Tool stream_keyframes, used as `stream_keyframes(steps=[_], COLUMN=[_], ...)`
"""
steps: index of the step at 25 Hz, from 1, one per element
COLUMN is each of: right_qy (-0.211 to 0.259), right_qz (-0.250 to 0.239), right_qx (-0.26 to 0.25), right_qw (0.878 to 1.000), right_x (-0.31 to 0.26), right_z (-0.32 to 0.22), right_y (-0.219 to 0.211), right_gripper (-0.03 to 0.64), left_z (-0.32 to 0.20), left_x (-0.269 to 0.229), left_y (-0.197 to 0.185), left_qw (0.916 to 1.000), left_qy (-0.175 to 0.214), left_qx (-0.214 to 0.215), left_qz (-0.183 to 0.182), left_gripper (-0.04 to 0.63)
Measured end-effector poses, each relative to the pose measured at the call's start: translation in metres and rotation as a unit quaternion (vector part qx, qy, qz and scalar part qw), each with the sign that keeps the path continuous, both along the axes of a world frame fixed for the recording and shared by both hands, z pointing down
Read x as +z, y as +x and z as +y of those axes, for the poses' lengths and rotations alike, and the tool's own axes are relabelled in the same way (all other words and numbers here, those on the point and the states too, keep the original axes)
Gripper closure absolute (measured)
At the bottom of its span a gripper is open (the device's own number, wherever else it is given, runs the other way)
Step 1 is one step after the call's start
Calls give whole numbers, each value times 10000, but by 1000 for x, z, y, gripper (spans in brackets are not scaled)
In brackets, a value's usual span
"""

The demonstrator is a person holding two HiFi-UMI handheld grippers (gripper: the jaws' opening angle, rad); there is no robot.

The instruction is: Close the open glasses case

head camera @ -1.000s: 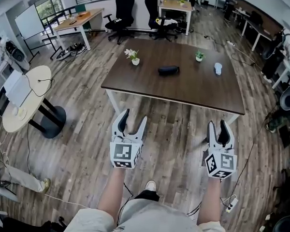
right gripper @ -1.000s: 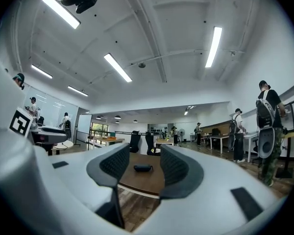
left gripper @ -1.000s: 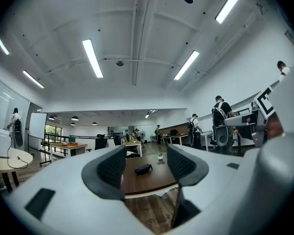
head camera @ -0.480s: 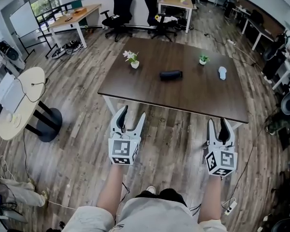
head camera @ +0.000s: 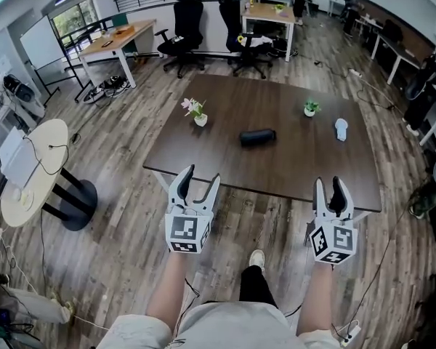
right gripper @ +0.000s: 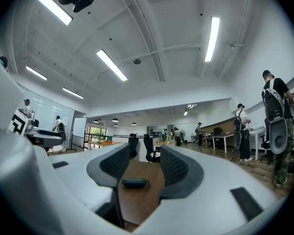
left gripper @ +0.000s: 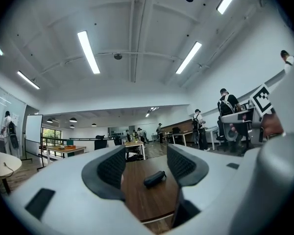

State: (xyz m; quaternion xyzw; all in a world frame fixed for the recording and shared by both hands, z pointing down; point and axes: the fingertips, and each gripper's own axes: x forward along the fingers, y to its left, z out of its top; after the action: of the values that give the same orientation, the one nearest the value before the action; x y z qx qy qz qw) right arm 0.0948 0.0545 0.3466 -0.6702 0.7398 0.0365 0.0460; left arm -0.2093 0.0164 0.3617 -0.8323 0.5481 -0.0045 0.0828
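The dark glasses case [head camera: 258, 137] lies near the middle of the brown table [head camera: 291, 173], far beyond both grippers. A flower pot [head camera: 197, 112] stands to its left and a small green plant [head camera: 310, 108] to its right. At the table's near edge, the left gripper [head camera: 201, 176] has its jaws spread fairly wide. The right gripper [head camera: 329, 187] has a narrower gap. Neither is holding anything.

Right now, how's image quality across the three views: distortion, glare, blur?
Head view: strong fisheye bends the floor at the edges, light is even, glasses case sharp on the table. Left gripper view: dark vignetted corners, ceiling strip light blown out. Right gripper view: same vignette, glasses case small but legible.
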Motion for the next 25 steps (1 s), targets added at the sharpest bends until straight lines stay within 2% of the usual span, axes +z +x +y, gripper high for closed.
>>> stream_keyframes(steps=[7,13,19,25], right_qy=[187,128,73,113], right_qz=[-115,-302,-329,-359], right_qx=[-45,110,199,92], right_qw=[9997,9994,9992,9993], right_x=[-21,-13,-10,-11], right_z=[-109,-179,-223,-258], right_y=[56,112,150,162], right_gripper=[420,420,420,420], left_z=[-107,-186,-236,-263], left_x=[-20,-26,-26,-30], left_y=[61,117,155,163], left_qw=[9999,9996,9993,9995], left_qy=[2,-2,-32,28], left_qx=[7,169,251,116], left_qz=[-107,-219,-282,-280], left_gripper=[327,327,327,327])
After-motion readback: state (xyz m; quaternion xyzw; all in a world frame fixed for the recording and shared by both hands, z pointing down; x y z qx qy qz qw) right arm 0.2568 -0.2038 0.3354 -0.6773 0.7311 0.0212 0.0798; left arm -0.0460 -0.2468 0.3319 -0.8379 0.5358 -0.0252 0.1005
